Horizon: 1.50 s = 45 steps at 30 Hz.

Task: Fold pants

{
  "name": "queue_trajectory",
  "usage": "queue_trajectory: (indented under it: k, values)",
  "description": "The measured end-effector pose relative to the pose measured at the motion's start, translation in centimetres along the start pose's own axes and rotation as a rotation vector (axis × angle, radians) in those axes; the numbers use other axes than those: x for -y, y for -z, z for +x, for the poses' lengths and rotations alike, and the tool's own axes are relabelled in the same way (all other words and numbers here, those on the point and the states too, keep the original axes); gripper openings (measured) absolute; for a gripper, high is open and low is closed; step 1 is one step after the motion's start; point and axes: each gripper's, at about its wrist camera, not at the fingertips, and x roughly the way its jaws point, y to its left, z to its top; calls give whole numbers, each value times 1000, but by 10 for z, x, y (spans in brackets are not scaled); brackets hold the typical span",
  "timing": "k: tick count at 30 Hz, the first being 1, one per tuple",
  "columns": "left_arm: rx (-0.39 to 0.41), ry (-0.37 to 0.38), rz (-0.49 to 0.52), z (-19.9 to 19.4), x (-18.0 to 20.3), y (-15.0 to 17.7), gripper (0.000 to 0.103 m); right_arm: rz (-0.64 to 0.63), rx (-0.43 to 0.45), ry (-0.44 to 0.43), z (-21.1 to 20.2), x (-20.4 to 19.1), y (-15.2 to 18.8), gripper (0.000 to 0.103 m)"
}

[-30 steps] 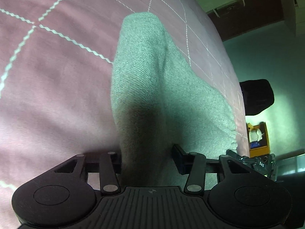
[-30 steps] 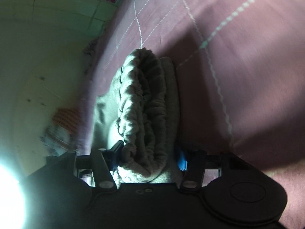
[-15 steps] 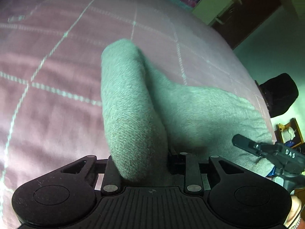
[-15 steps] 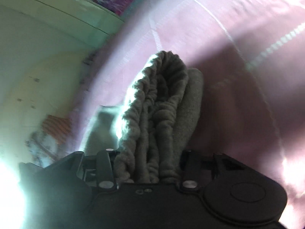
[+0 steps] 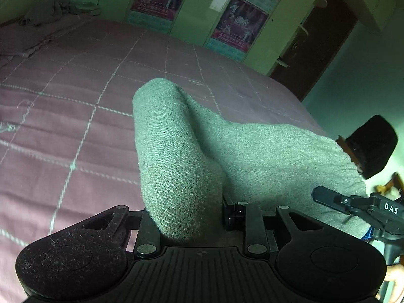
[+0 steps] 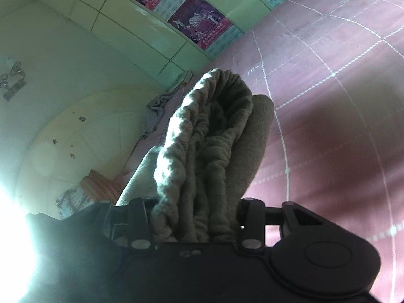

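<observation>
Grey knit fabric fills the near part of both wrist views: the pants (image 5: pixel 181 151) are gripped at two places. Closest in the left view, the left gripper (image 5: pixel 185 217) is clenched on a rolled fold of cloth that bulges out between its two black fingers and hides the fingertips. That fold runs away from the camera, and the rest of the garment spreads off to the right, its long axis heading toward the right gripper (image 5: pixel 358 207), whose black tip shows at the right edge with the letters DAS on it.

In the right view, the right gripper (image 6: pixel 194 219) is clamped on the bunched, gathered waistband (image 6: pixel 202 136), which stands up from the fingers as several stacked layers; the fingertips are buried in it. Whether the pants touch the bed or hang above it cannot be told from either view.

Behind the cloth lies the pink bedspread (image 5: pixel 75 96) with its pale stitched grid. A dark rounded object (image 5: pixel 371 146) at the bed's right edge is hard to identify. Farther back, crumpled bedding (image 5: pixel 50 10) sits at the far corner, below green cabinet doors carrying posters (image 5: pixel 240 22). Strong glare (image 6: pixel 15 227) washes out the lower left of the right view.
</observation>
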Motion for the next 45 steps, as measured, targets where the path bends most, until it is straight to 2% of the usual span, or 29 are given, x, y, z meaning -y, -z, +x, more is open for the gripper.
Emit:
queue_trajectory:
  k: [4, 7, 8, 9, 10, 11, 13, 14, 16, 17, 18, 19, 20, 21, 24, 26, 29, 32, 34, 35, 37, 41, 42, 43, 44, 45]
  values:
    - [-32, -68, 48, 37, -13, -3, 30, 20, -13, 46, 21, 23, -12, 44]
    - [-102, -183, 96, 71, -20, 17, 42, 46, -64, 121, 42, 42, -13, 50]
    - [-132, -229, 114, 80, -23, 26, 49, 67, -90, 160, 48, 50, -10, 58]
    - [-152, -255, 108, 86, -27, 35, 73, 80, -107, 216, 52, 59, -5, 63]
    - [-144, -269, 89, 85, -33, 41, 83, 89, -114, 275, 53, 66, -1, 65]
    - [-129, -277, 70, 80, -35, 44, 85, 103, -113, 298, 51, 73, 3, 68]
    - [-116, -286, 43, 70, -39, 47, 85, 118, -104, 294, 42, 77, 9, 68]
    - [-95, -316, 44, 62, -38, 48, 85, 89, -100, 317, 39, 72, 10, 71]
    - [-19, -382, 46, 41, -34, 47, 85, -5, -60, 401, 30, 53, 9, 73]
    - [17, -373, 50, 30, -32, 47, 85, -62, -33, 456, 24, 41, 9, 72]
    - [42, -353, 64, 21, -27, 48, 85, -131, -5, 510, 20, 27, 10, 61]
    - [51, -343, 92, 17, -21, 48, 85, -202, 24, 544, 16, 10, 12, 54]
    - [46, -338, 126, 17, -14, 49, 85, -269, 47, 546, 13, -6, 16, 44]
    - [34, -331, 154, 17, -6, 51, 85, -317, 68, 535, 13, -21, 20, 38]
    - [-36, -333, 193, 27, 6, 63, 85, -434, 64, 512, 22, -51, 35, 29]
    - [-102, -350, 209, 34, 14, 77, 84, -518, 11, 572, 41, -54, 46, 26]
    - [-99, -369, 231, 35, 18, 85, 82, -487, -115, 653, 63, -32, 55, 26]
    - [-67, -349, 222, 25, 26, 81, 80, -479, -75, 629, 56, -47, 50, 29]
    - [-64, -372, 249, 26, 30, 83, 81, -516, -11, 596, 35, -62, 65, 32]
    - [-96, -377, 254, 33, 31, 85, 81, -523, -17, 623, 38, -57, 69, 32]
    - [-102, -383, 242, 30, 33, 84, 81, -496, -103, 666, 50, -42, 73, 32]
    - [-98, -339, 231, 16, 38, 82, 81, -463, -51, 623, 35, -55, 67, 34]
    - [-90, -343, 239, 13, 40, 82, 84, -451, -34, 612, 29, -60, 66, 35]
    - [-88, -350, 241, 10, 42, 82, 95, -437, -20, 601, 23, -60, 67, 36]
    - [-89, -357, 232, 7, 44, 82, 101, -423, -16, 594, 18, -61, 68, 38]
    - [-76, -358, 221, 2, 46, 83, 103, -408, -18, 592, 16, -61, 69, 40]
